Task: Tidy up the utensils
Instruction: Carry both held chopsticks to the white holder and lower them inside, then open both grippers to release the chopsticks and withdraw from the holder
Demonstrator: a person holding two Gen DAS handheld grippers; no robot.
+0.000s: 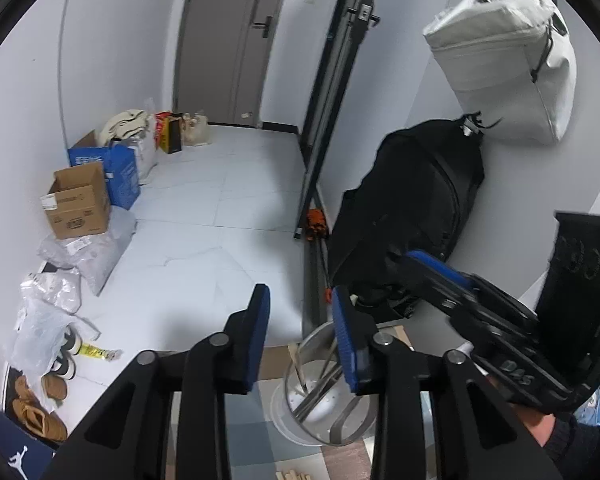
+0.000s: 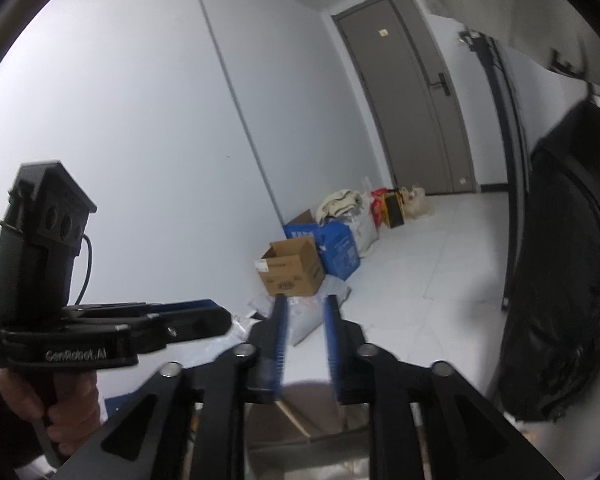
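Your left hand-held gripper (image 1: 300,312) points downward, jaws parted, nothing pinched. Right hand-held gripper (image 2: 305,312) sits nearer level, jaws apart, apparently empty. Your hand (image 2: 40,404) grips the left handle.

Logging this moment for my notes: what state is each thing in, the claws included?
Left claw: open, nothing between its pads.
Right claw: open, nothing between its pads.
Metal utensil holder: upright, utensils standing inside.
Utensils: leaning inside the holder.
Cardboard box: flaps open.
Door: shut.
Black backpack: leaning against the wall.
White bag: hanging on the wall.
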